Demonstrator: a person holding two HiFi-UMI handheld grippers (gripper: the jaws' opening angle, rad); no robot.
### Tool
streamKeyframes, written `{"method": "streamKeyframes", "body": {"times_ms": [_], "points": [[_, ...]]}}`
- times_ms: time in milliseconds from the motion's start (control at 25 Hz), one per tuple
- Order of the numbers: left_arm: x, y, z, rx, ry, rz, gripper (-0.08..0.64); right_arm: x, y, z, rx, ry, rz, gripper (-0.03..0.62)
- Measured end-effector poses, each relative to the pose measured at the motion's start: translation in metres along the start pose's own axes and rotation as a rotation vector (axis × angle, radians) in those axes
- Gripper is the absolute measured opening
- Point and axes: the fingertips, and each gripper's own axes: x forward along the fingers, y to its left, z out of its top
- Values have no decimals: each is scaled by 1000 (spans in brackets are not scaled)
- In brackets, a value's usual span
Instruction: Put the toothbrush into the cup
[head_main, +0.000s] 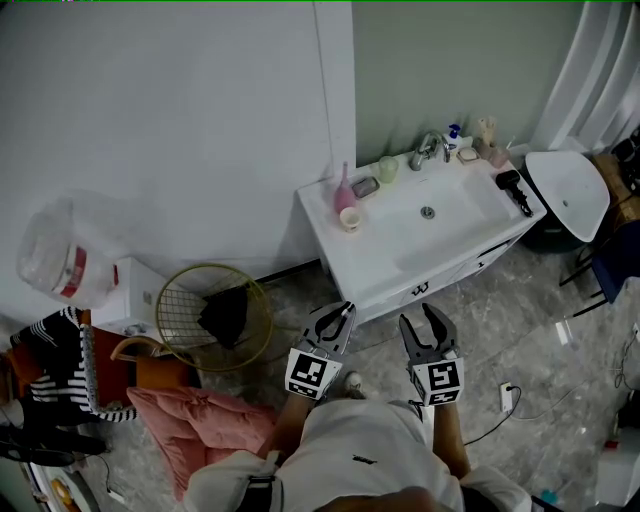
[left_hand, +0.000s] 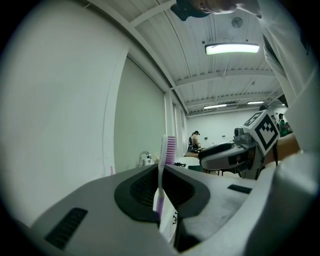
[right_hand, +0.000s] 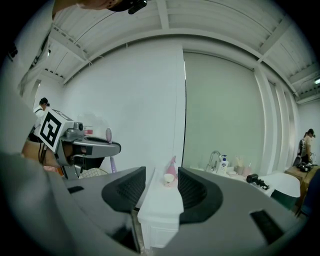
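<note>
Grips the toothbrush (left_hand: 161, 155) in the left tool (left_hand: 161, 169), jaws pressed together on the white-and-purple handle. Holds it upright across the jaws, bristle head on top, handle end hanging below the pads. Carries the right tool (right_hand: 162, 176) alongside, jaws apart, nothing between them but a far-off sight of the target. Stands on the grey floor (head_main: 520, 330), short of the white desk (head_main: 325, 225) with its sunken basin (head_main: 428, 212).

Finds the small cream cup (head_main: 350, 218) on the desk's left rim, mouth up, just beside a pink bottle (head_main: 345, 190) and well apart from both tools. In the head view, places the cup almost straight ahead of the left tool, and ahead and to the left of the right tool. Makes the left, the loaded one, the nearer.

Probably calls for a level carry forward to a spot above the cup, then a straight lowering, with the brush's long axis already in line with the open mouth. Leaves little need for a wrist roll. Risks knocking the pink bottle, or tipping the light cup with the handle end on too low an approach. Cannot rule out the pale green cup (head_main: 388, 168) farther back near the tap (head_main: 425, 150) as the one meant.
</note>
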Motion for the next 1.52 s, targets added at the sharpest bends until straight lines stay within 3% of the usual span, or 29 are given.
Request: {"method": "streamKeyframes", "body": {"times_ms": [800, 1520], "points": [[79, 30, -6, 0, -7, -105, 41, 52, -54, 3, 4, 19, -115, 210], [191, 44, 11, -13, 12, 49, 41, 122, -163, 18, -11, -4, 39, 209]]}}
